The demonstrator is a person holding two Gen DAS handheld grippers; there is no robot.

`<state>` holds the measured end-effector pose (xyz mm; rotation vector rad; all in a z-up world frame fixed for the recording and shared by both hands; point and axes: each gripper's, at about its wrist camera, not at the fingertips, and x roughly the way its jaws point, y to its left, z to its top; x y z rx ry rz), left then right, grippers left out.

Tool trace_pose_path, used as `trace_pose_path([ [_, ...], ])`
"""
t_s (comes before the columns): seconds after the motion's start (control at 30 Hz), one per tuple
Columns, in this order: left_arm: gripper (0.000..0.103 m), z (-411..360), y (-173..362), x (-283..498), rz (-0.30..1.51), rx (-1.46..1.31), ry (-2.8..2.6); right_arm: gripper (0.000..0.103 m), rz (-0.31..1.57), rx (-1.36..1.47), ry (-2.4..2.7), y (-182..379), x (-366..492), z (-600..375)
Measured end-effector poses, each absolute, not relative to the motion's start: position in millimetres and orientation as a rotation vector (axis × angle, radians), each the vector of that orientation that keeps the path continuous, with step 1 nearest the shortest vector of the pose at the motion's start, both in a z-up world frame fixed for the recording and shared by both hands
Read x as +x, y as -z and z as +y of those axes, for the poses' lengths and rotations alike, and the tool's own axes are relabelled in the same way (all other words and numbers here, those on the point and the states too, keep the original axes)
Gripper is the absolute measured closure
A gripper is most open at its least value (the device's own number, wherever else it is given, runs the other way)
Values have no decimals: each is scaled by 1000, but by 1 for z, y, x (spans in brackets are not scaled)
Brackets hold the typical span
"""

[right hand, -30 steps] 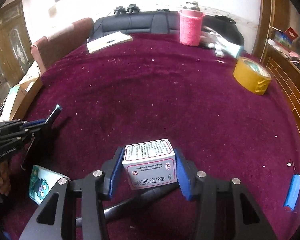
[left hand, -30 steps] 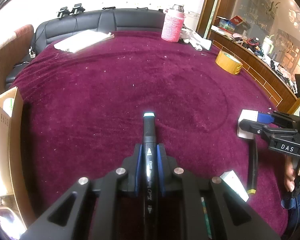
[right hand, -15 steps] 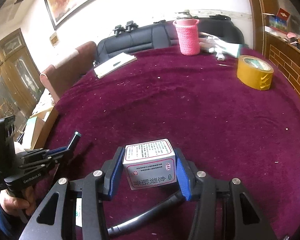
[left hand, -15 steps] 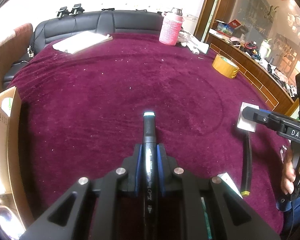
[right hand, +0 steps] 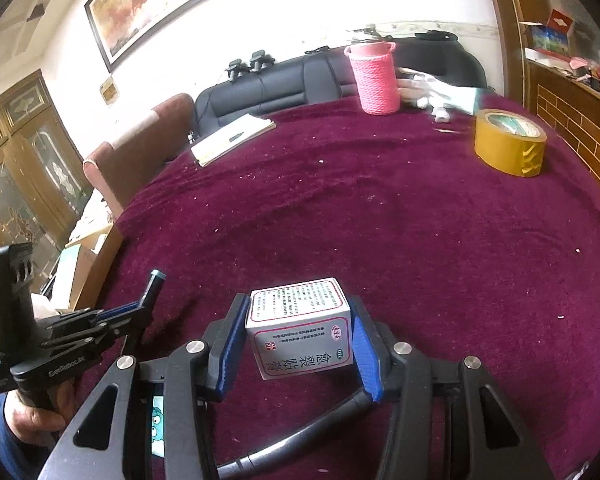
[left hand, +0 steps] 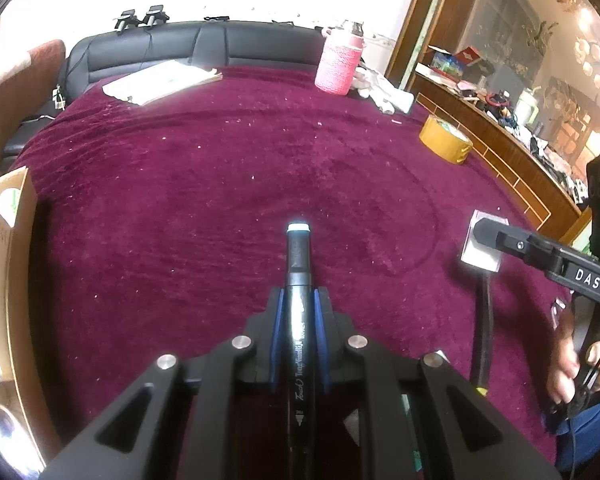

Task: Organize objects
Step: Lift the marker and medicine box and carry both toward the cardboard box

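Black marker point(left hand: 299, 300) pinched in the left claw point(left hand: 299, 312); blue pads shut hard on its barrel. Long axis runs straight out along the fingers, capped tip well past them, pointing forward and down at the maroon cloth of the bench point(left hand: 204, 184). Marker is off the cloth, nothing under the tip.

White carton with red border and printed text point(right hand: 300, 328) sits between the pads of the right claw point(right hand: 298, 340), both pads pressed against its side faces, jaws about half spread. Printed face tilts toward the camera; carton looks lifted, clear of the cloth.

Seen from the left claw, the right one point(left hand: 500, 240) is off to the right at much the same reach, carton showing at its tip. From the right claw, the left one point(right hand: 112, 316) is low and left, marker slanting up out of it.

Below the right claw a second black pen point(right hand: 300, 432) lies on the cloth. Farther ahead and right: yellow tape roll point(right hand: 510, 142). Far ahead: pink knitted bottle cover point(right hand: 374, 78), a notebook point(right hand: 232, 138). Cardboard box point(left hand: 4, 272) stands at the bench edge, left of the left claw.

Judgement: both items are in transit. Box lies nearest the left hand, so the marker likely goes first; it would need its tip swung left.
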<state>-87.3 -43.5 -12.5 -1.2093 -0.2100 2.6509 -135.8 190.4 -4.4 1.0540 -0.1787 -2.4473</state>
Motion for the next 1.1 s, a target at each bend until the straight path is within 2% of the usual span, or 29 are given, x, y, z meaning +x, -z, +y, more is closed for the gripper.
trace_pose_path([
  [0.53, 89, -48, -17, -42, -271, -1118, -2686, 50, -275, 1031, 2453, -3, -127, 192],
  [1.1, 89, -89, -43, -6, -367, -1027, -2742, 49, -233, 961, 2345, -30, -83, 142],
])
